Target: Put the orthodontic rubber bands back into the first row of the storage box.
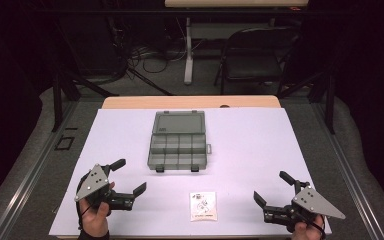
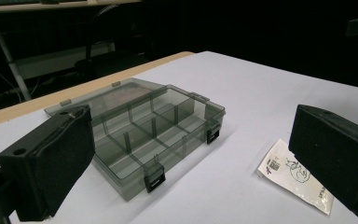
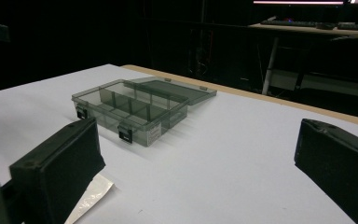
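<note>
Two tools low at near bench edge, either side of small white packet: left tool spread wide, empty; right tool likewise spread, empty. Beyond packet, mid-bench: grey compartment box, lid lying open flat behind.

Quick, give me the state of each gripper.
Left gripper: jaws open, holding nothing.
Right gripper: jaws open, holding nothing.

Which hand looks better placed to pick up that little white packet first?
Probably the left. The packet lies a bit nearer the left gripper, and it sits right beside a jaw in the left gripper view. The right gripper is slightly farther off. Both stand open, holding nothing.
</note>
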Tool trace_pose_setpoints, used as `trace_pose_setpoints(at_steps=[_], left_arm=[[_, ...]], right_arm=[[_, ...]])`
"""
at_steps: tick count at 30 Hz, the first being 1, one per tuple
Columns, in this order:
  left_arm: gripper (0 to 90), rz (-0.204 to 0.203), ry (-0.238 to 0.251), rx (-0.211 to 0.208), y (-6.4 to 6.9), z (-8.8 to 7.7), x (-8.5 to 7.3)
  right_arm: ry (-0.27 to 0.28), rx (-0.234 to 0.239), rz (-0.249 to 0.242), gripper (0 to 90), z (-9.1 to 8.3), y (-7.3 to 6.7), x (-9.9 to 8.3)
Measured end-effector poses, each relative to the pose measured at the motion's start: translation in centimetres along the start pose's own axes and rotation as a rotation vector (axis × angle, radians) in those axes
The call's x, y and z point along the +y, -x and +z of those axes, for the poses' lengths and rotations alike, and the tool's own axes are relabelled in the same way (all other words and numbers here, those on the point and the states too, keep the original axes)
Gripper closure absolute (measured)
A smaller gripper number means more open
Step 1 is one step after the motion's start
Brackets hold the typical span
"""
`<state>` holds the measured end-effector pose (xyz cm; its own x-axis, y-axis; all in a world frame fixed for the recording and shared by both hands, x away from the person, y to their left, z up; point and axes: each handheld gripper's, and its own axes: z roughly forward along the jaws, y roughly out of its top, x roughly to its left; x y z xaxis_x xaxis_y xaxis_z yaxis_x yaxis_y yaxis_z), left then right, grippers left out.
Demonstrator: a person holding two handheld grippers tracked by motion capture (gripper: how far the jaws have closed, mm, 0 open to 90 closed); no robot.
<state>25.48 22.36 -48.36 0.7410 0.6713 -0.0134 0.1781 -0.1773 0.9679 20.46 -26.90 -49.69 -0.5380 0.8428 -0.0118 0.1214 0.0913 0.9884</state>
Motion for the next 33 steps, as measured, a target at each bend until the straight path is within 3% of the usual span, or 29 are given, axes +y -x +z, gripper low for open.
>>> trace_pose_setpoints(at_steps=[10, 13, 18, 21, 30, 33], left_arm=[[0.5, -0.013, -0.011, -0.010, -0.2, 0.4, 0.0], [0.5, -0.033, -0.009, -0.009, -0.3, 0.6, 0.0], [0.5, -0.020, -0.039, -0.013, 0.0, 0.7, 0.4], [0.5, -0.035, -0.047, -0.021, 0.0, 0.9, 0.7], [0.5, -0.054, -0.109, -0.050, 0.6, 2.6, 1.5], [0.5, -0.040, -0.132, -0.069, 0.8, 3.4, 1.8]], right_arm=[[0.017, -0.007, 0.006, 0.0, 0.3, -0.1, -0.1], [0.007, 0.001, 0.001, 0.0, 0.6, 0.1, -0.2], [-0.001, 0.012, -0.013, 0.0, 0.6, -0.1, -0.1], [0.003, 0.008, -0.018, 0.0, 0.6, -0.2, -0.1], [-0.005, 0.011, -0.004, 0.0, 0.6, -0.2, -0.1], [-0.002, 0.013, -0.015, 0.0, 0.7, -0.2, -0.1]])
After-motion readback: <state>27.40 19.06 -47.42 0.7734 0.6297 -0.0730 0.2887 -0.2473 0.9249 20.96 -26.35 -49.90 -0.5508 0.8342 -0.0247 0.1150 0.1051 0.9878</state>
